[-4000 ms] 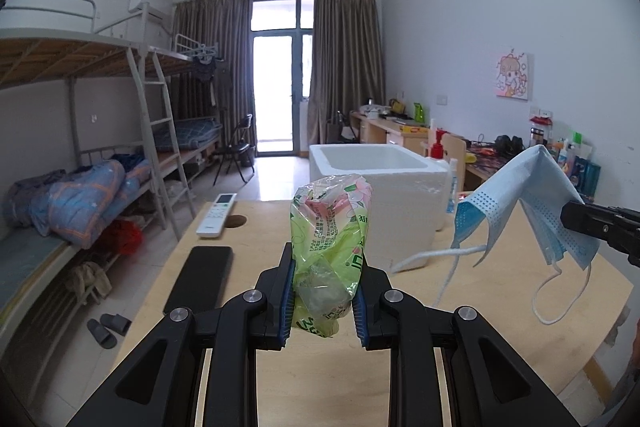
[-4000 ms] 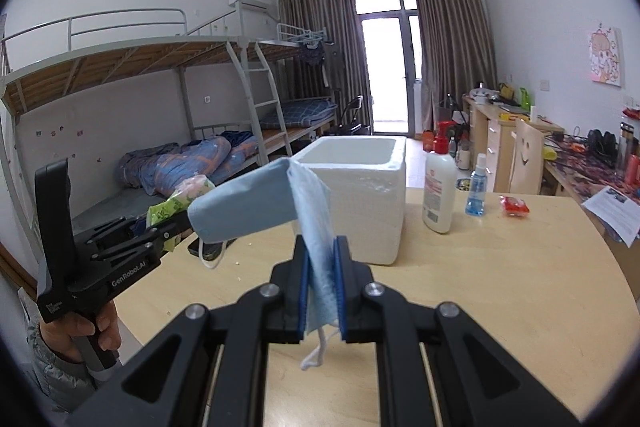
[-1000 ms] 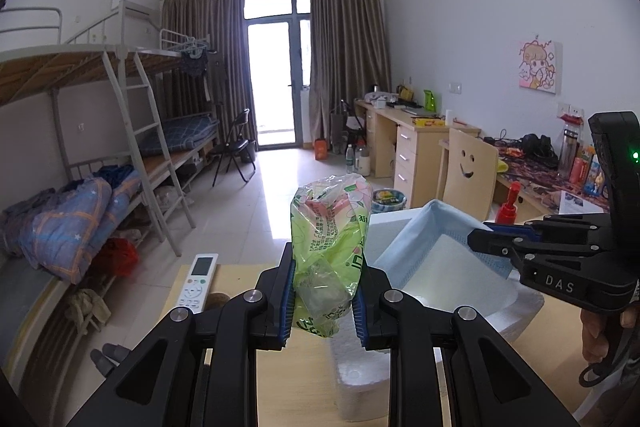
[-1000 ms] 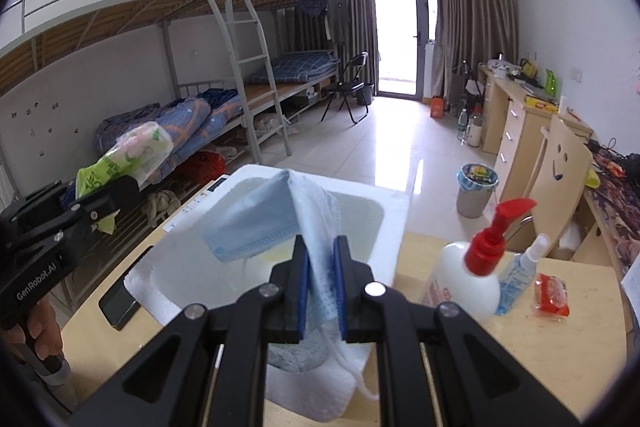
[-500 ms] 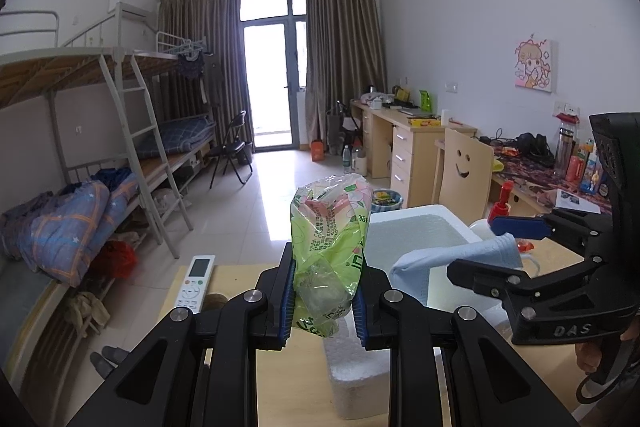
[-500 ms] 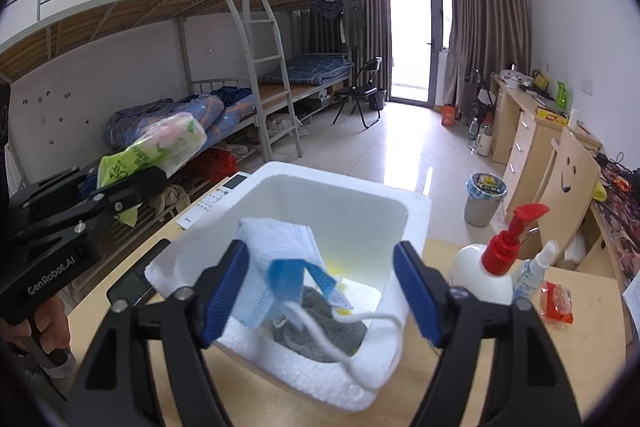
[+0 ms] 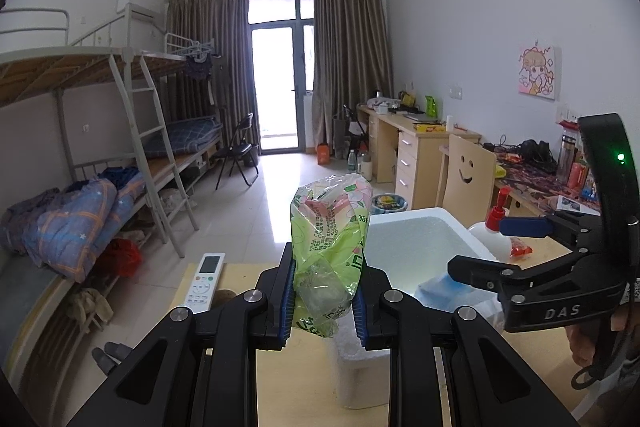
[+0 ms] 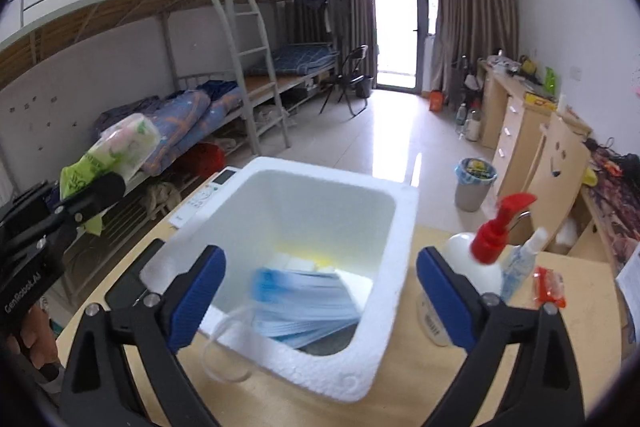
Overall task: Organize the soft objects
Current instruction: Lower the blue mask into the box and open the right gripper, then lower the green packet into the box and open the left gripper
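The face mask [image 8: 304,301] lies blurred inside the white foam box [image 8: 394,211] at the lower centre of the right wrist view, and one ear loop [image 8: 224,343] hangs out over the box's near rim toward the worktop [image 8: 400,407]. That loop is my first worry — if I pull the right gripper [image 8: 320,291] back carelessly, a finger could hook it and drag the mask out again. Its jaws stand wide open with nothing between them, poised over the box opening.

My left gripper [image 7: 323,301] has its jaws closed on the green tissue pack [image 7: 328,251], centre of the left wrist view, just left of the box and above the worktop. The crinkly film looks slippery to me; a loose pinch could let it slide before I reach the opening.

The two grippers sit close together, so swinging the pack across risks a knock. The light foam box could also shift if bumped, and the pump bottle [image 8: 480,251] stands right beside it at the right of the frame.
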The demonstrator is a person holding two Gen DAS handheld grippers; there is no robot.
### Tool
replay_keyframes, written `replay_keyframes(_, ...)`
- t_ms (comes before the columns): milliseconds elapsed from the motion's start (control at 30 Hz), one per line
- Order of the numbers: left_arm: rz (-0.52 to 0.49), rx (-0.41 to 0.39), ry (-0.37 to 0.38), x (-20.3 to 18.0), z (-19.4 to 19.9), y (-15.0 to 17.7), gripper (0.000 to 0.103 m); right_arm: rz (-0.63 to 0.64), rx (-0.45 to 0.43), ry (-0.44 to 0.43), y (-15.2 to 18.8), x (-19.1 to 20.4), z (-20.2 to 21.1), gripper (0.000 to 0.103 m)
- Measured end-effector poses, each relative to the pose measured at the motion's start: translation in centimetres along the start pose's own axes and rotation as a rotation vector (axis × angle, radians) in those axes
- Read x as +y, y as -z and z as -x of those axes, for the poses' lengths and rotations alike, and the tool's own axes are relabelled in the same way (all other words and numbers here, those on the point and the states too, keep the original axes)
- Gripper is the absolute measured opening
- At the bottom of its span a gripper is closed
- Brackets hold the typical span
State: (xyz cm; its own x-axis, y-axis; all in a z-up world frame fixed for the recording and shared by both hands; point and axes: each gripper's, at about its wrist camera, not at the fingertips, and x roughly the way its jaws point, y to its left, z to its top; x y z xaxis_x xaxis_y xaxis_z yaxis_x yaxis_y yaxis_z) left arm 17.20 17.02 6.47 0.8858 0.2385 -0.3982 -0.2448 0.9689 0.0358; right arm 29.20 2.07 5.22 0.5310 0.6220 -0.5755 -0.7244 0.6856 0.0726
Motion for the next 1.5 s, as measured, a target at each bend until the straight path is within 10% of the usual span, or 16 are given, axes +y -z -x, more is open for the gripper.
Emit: replay_keyframes(1500,-0.077,0.051,0.132,-5.1,-2.4,-1.0,0.025,-0.017,-0.103,0.094,2.9,-3.9,6.6,0.098)
